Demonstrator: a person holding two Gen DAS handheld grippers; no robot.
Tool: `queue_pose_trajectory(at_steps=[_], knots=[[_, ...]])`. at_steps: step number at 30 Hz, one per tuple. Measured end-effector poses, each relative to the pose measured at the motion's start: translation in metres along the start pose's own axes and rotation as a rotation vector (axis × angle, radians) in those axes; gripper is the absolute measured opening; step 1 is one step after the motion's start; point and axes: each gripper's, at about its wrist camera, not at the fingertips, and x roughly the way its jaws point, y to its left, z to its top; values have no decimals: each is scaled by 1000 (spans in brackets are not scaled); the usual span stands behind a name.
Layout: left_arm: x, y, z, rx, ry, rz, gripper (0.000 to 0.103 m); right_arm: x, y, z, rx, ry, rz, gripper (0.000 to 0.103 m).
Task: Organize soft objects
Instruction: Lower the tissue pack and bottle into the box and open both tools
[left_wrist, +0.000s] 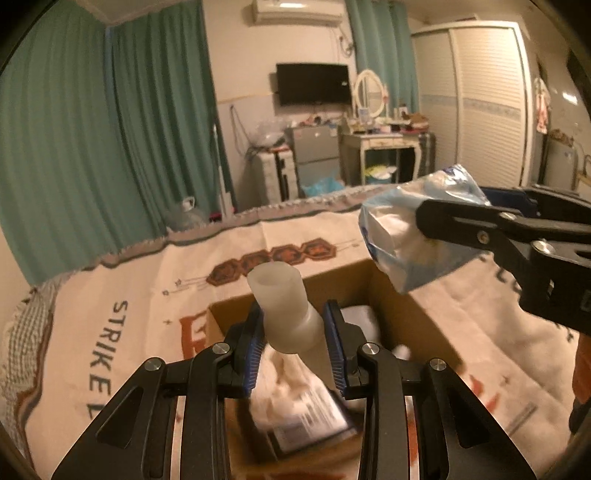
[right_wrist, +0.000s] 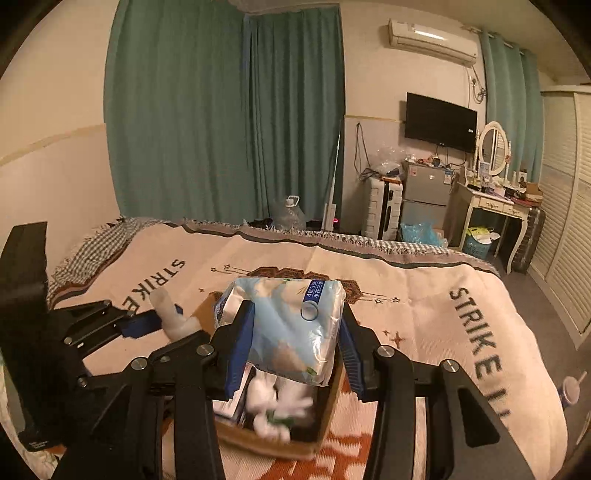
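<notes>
The left gripper (left_wrist: 293, 341) is clamped on a translucent white silicone tube (left_wrist: 286, 310), held over the open cardboard box (left_wrist: 406, 314) just ahead of its fingers. To its right, the right gripper (right_wrist: 295, 347) squeezes a plastic-wrapped tissue pack (right_wrist: 291, 325) above the same box, which sits on the printed blanket (right_wrist: 424, 314). A white stuffed toy (right_wrist: 277, 406) lies inside.

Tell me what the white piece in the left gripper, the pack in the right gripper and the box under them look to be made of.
White piece: probably silicone or soft plastic; matte, translucent, thick rounded rim.
Tissue pack: thin glossy plastic film; it crinkles, reflects light and is printed, with a white, apparently paper, filling.
Box: cardboard; flat brown matte walls with a raw cut edge.
</notes>
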Motion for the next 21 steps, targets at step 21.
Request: queue_pose_trajectory(at_steps=[21], knots=[[70, 16, -10, 6, 133, 63, 71, 130, -35, -30, 128, 229, 9, 62]])
